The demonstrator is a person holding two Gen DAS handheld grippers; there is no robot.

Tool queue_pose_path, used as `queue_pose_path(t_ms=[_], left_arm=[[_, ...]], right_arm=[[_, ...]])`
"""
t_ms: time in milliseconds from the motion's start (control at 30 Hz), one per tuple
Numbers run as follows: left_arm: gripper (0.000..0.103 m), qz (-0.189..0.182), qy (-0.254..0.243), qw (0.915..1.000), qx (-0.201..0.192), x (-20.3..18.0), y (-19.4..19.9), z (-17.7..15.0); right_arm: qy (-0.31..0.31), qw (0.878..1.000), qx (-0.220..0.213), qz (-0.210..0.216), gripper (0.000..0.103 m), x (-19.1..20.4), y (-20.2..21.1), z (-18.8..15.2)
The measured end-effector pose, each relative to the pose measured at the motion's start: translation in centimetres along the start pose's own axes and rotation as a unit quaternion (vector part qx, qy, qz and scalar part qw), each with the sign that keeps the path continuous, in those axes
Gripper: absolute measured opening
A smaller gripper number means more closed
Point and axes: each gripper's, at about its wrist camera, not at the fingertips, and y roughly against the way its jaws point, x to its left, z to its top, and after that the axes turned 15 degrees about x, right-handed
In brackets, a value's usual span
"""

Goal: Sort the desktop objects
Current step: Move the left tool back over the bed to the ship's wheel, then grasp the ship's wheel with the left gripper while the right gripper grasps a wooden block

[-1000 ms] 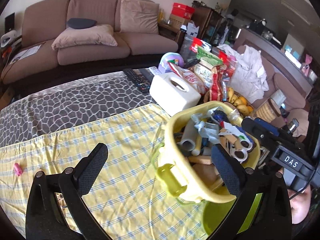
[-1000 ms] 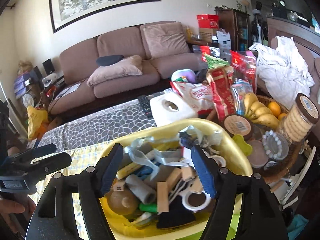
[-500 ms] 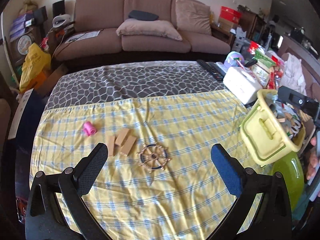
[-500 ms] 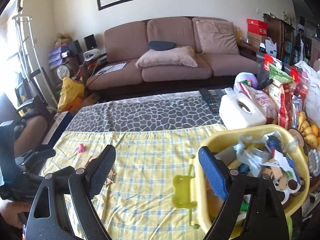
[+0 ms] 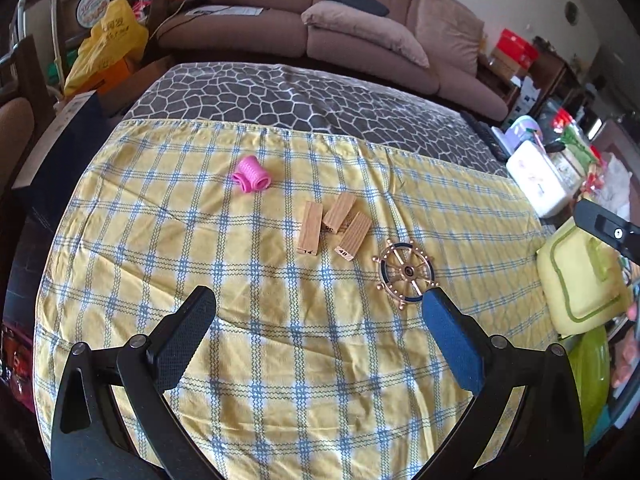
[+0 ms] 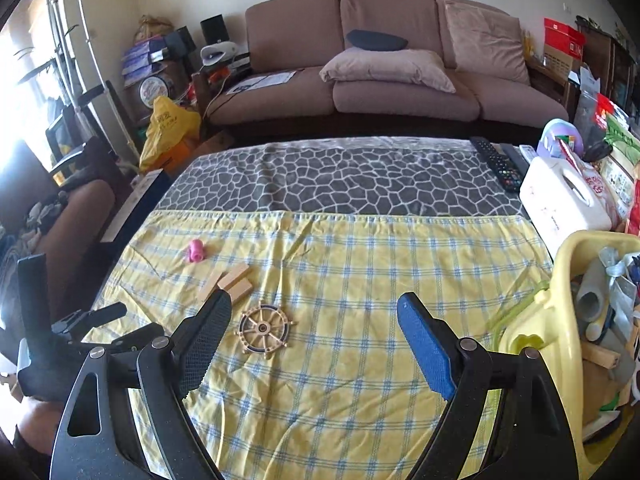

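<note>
On the yellow checked cloth (image 5: 280, 340) lie a pink ribbed spool (image 5: 251, 174), three pale wooden blocks (image 5: 331, 227) and a brass ship's-wheel ornament (image 5: 406, 271); both the left gripper (image 5: 318, 324) and the right gripper (image 6: 314, 334) hang spread wide and empty. Likely next: descend on one item for the yellow plastic bin (image 6: 560, 312).

Wooden block (image 5: 310, 228), leftmost of three, centre of left wrist frame: end face printed "14".
Wooden block (image 5: 352, 235), rightmost of three: end face printed "48".
Middle block (image 5: 339, 212): dark digits on end face, too small to read.
Yellow bag (image 5: 107, 42), upper left: dark print, illegible.
Right wrist frame: no readable text.
</note>
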Motion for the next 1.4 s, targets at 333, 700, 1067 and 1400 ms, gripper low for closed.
queue_pose_path(t_ms=[333, 700, 1067, 1400], left_arm=[[0.103, 0.006, -0.07, 0.9968, 0.037, -5.4, -6.2, 1.5], [0.103, 0.031, -0.111, 0.9923, 0.046, -9.4, -9.8, 3.2], [0.067, 0.044, -0.113, 0.9925, 0.009, -9.5, -9.5, 2.8], [0.067, 0.01, -0.064, 0.9977, 0.018, -5.0, -5.3, 1.0]], right_arm=[[-0.018, 0.999, 0.035, -0.017, 0.087, 0.1, -3.5, 0.1], [-0.055, 0.997, 0.045, -0.022, 0.087, -2.7, -4.4, 0.1], [-0.05, 0.997, 0.052, -0.03, 0.087, -3.3, -4.9, -0.1], [-0.049, 0.998, 0.047, -0.007, 0.087, -1.5, -5.1, 0.4]])
